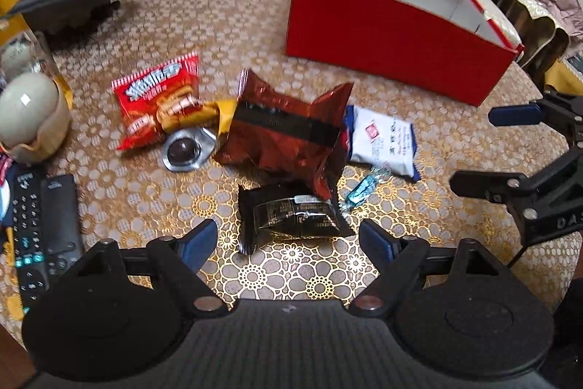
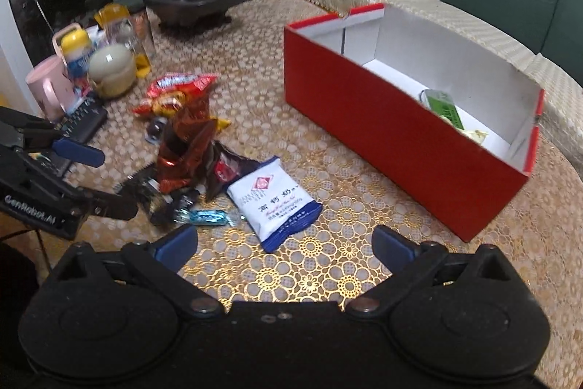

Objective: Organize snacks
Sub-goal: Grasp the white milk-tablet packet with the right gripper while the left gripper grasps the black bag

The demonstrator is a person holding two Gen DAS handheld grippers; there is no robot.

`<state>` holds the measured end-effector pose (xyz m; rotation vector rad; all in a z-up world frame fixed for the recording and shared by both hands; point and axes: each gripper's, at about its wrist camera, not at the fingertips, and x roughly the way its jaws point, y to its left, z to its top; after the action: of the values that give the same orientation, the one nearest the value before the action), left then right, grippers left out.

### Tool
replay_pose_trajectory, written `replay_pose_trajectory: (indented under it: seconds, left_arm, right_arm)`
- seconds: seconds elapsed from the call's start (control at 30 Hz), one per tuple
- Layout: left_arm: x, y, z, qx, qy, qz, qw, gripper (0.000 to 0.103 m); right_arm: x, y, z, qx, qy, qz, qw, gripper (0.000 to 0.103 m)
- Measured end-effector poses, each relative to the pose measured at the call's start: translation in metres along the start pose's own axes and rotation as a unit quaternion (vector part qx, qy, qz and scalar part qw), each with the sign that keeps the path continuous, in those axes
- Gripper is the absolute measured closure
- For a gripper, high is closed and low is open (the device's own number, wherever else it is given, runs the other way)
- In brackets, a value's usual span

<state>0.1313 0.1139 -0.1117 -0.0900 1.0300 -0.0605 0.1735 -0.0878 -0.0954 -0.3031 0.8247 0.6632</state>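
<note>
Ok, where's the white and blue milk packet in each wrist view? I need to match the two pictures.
Left wrist: the white and blue milk packet lies right of centre, beside the dark red foil bag.
Right wrist: the packet lies at centre, just ahead of the open right gripper.
Shared landmark: the red box, behind the packet in both.

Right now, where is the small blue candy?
In both views, the blue candy lies on the table between the black packet and the white milk packet.
</note>
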Motion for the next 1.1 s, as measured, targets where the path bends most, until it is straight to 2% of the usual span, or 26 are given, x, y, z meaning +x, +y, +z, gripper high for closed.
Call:
replay_pose_trajectory:
  seconds: [0.3, 0.53, 0.73, 0.9, 0.93, 1.0, 1.1]
  left_arm:
    - [0.024, -0.002, 0.006, -0.024, 0.013, 0.000, 0.9996, 0.018]
    - [0.030, 0.000, 0.006, -0.032, 0.016, -0.005, 0.9993, 0.018]
    - [0.036, 0.004, 0.008, -0.036, 0.018, -0.006, 0.9992, 0.018]
    - [0.040, 0.003, 0.012, -0.028, 0.019, -0.019, 0.9992, 0.019]
    - [0.041, 0.002, 0.012, -0.026, 0.019, -0.019, 0.9993, 0.020]
    - [0.040, 0.002, 0.011, -0.025, 0.016, -0.015, 0.9994, 0.030]
    - [0.037, 0.006, 0.010, -0.035, 0.014, -0.022, 0.9991, 0.038]
  right_arm:
    - [0.046, 0.001, 0.022, -0.029, 0.017, -0.003, 0.999, 0.008]
    - [0.074, 0.005, 0.032, -0.067, 0.044, 0.013, 0.997, 0.014]
    - [0.086, 0.012, 0.034, -0.100, 0.059, 0.023, 0.993, 0.017]
    - [0.088, 0.011, 0.033, -0.089, 0.059, 0.035, 0.994, 0.025]
    - [0.088, 0.010, 0.033, -0.085, 0.059, 0.040, 0.994, 0.027]
    - [0.086, 0.009, 0.032, -0.079, 0.058, 0.048, 0.994, 0.034]
    - [0.083, 0.010, 0.029, -0.076, 0.049, 0.045, 0.995, 0.042]
